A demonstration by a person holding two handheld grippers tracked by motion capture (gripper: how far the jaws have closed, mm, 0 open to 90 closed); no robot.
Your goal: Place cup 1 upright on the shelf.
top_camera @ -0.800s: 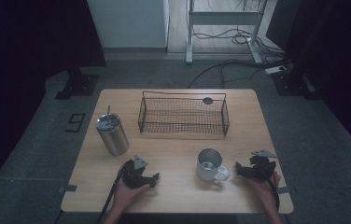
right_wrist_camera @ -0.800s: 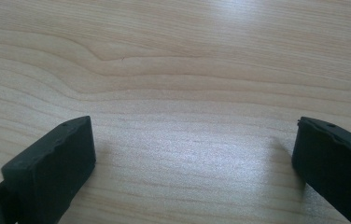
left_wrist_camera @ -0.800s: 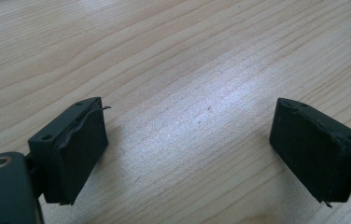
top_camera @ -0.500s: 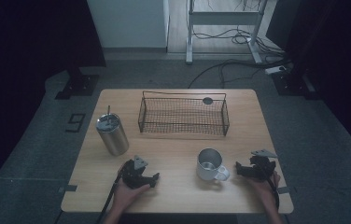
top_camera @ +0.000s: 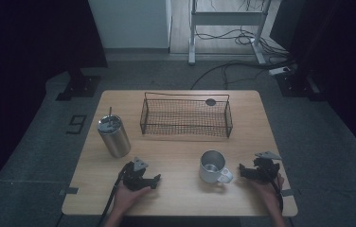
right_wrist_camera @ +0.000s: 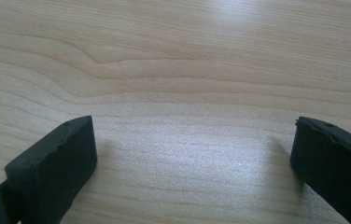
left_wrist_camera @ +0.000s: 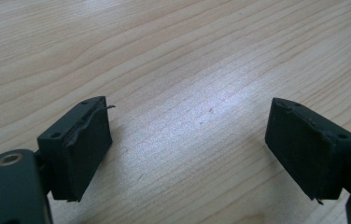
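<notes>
A steel tumbler (top_camera: 113, 136) with a lid and straw stands at the table's left. A black wire basket (top_camera: 186, 116) sits at the back middle, with a small dark disc (top_camera: 210, 101) by its far rim. A metal mug (top_camera: 212, 167) with a white handle stands at the front right. My left gripper (top_camera: 156, 179) rests on the table near the front left, held by a hand, jaws wide apart over bare wood (left_wrist_camera: 187, 121). My right gripper (top_camera: 241, 170) lies just right of the mug's handle, also open over bare wood (right_wrist_camera: 192, 140).
The wooden table (top_camera: 176, 198) stands on a grey floor. Cables and a metal frame (top_camera: 223, 19) lie beyond the far edge. Dark stands flank the table on both sides.
</notes>
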